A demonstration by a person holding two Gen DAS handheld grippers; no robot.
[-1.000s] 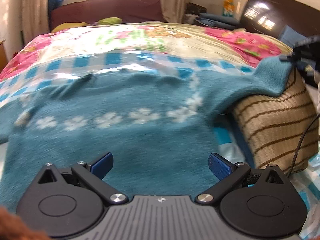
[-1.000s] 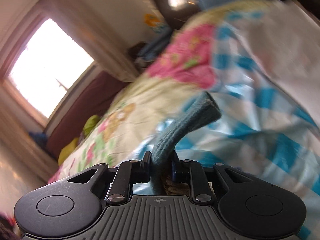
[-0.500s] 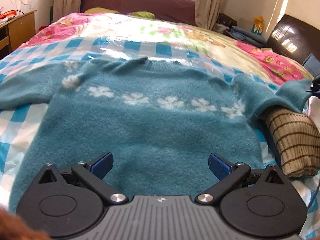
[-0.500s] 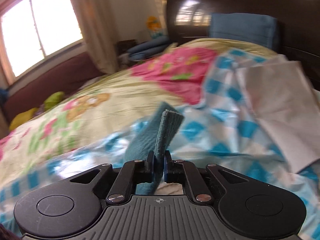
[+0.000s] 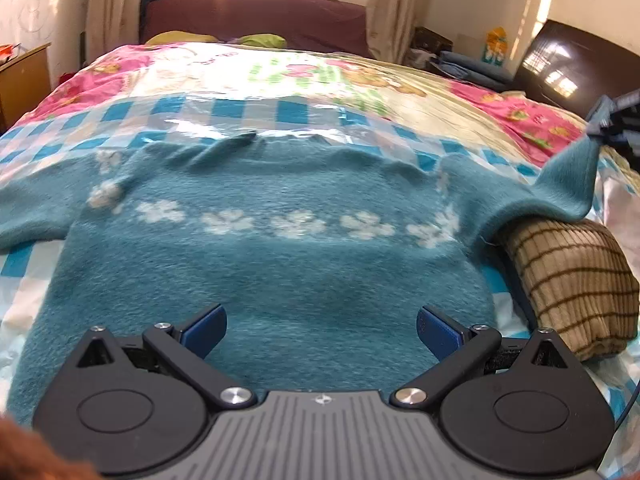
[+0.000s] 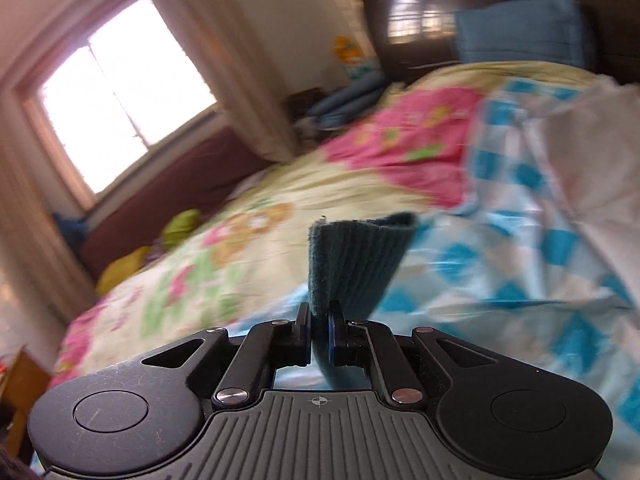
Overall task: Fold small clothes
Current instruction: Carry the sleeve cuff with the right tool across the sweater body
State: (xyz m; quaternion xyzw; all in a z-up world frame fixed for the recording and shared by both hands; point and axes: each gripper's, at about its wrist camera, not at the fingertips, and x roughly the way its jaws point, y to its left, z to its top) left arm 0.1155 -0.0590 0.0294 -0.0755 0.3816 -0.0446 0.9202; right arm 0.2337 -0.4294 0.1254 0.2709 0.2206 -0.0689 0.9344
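A teal sweater [image 5: 280, 264] with a row of white flowers lies spread face-up on the bed [image 5: 320, 76], on a blue-and-white checked sheet [image 5: 224, 112] that covers the near part of a floral quilt. In the left wrist view the sweater fills the centre, its collar toward twelve o'clock and its hem toward six. One sleeve trails flat off toward nine o'clock. The other sleeve [image 5: 568, 184] runs toward two o'clock, draped over a tan, dark-striped folded garment [image 5: 576, 276] lying at three o'clock, and its cuff end is lifted off the bed.

The left gripper [image 5: 320, 330] hovers over the sweater's lower body with its jaws wide apart and nothing between them.

The right gripper [image 6: 319, 322] has its jaws clamped on the ribbed cuff [image 6: 356, 264] of that raised sleeve; the cuff stands up out of the jaws toward twelve o'clock, fanning wider at its top. The same gripper shows at the two o'clock edge of the left wrist view, pinching the sleeve tip.
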